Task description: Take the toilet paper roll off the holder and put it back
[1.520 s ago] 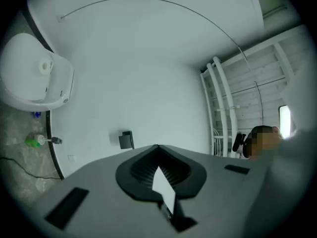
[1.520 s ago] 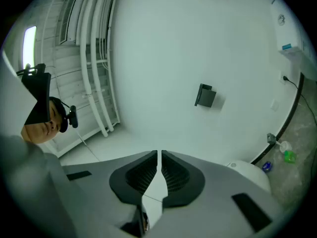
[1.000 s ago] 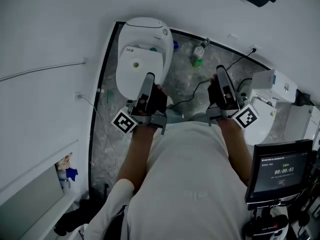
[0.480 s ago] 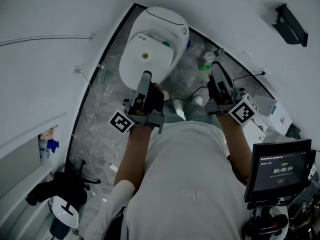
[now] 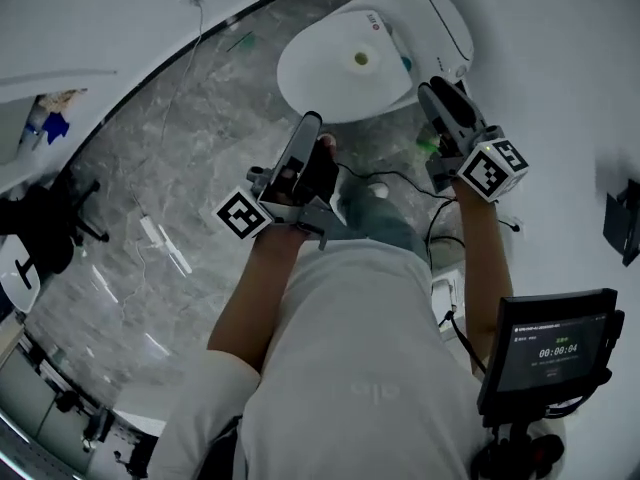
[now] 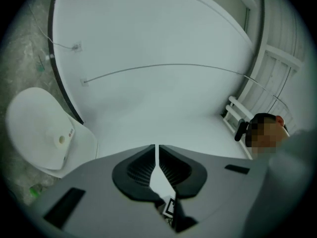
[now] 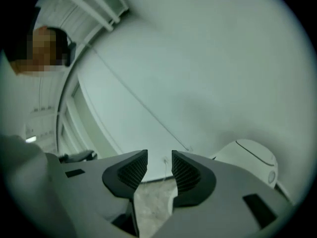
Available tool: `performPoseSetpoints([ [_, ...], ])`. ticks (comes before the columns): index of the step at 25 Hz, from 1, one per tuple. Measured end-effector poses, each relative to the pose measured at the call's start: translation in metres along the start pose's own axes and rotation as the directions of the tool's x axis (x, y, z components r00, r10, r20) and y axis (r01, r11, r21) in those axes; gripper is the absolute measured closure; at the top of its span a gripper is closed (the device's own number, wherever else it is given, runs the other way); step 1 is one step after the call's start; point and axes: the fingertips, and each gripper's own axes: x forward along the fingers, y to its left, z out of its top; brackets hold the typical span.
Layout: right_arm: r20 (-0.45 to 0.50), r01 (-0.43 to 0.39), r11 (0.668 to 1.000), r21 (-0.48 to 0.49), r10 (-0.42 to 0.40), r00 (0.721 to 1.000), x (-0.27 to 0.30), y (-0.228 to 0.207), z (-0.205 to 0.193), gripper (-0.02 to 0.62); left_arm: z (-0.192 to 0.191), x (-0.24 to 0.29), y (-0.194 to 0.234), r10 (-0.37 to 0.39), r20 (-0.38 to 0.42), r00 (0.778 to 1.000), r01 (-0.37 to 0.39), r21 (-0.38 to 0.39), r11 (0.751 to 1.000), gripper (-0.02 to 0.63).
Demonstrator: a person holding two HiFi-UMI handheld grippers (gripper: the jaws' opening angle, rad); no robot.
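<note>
A small white roll with a hole in its middle (image 5: 361, 59) stands on the closed lid of the toilet (image 5: 320, 78); it also shows in the left gripper view (image 6: 60, 140). No holder shows in any view. My left gripper (image 5: 308, 123) is held in the air short of the toilet, and its jaws (image 6: 157, 148) are shut with nothing in them. My right gripper (image 5: 432, 90) hovers by the toilet's right side. Its jaws (image 7: 159, 155) are opening, with a clear gap and nothing between them. Both point at a bare white wall.
The floor is grey marble with a cable (image 5: 400, 178) and a white power strip (image 5: 160, 240) on it. A green bottle (image 6: 33, 191) stands by the toilet. A monitor on a stand (image 5: 555, 353) is at the lower right and a black chair (image 5: 40, 228) at the left.
The head view has swung round: the toilet has slid from the upper left to the upper right. Both grippers stay in front of the person's chest, the right one now beside the toilet.
</note>
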Motion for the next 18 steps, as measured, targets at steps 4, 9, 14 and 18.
performPoseSetpoints([
  [4, -0.273, -0.032, 0.949, -0.313, -0.058, 0.960, -0.050, -0.022, -0.037, 0.411, -0.089, -0.036, -0.038, 0.039, 0.087, 0.995, -0.039, 0.004, 0.999, 0.584],
  [9, -0.537, -0.169, 0.803, -0.572, -0.210, 0.817, 0.018, -0.063, -0.143, 0.382, -0.065, -0.089, -0.006, 0.089, 0.197, 0.976, -0.090, 0.000, 0.996, 0.561],
  [14, -0.611, -0.238, 0.691, -0.683, -0.361, 0.705, 0.060, -0.093, -0.189, 0.382, -0.035, -0.122, -0.003, 0.110, 0.248, 0.962, -0.109, -0.020, 0.994, 0.549],
  [18, -0.627, -0.250, 0.641, -0.726, -0.466, 0.624, 0.085, -0.117, -0.202, 0.382, -0.013, -0.138, 0.006, 0.135, 0.269, 0.954, -0.124, -0.058, 0.991, 0.534],
])
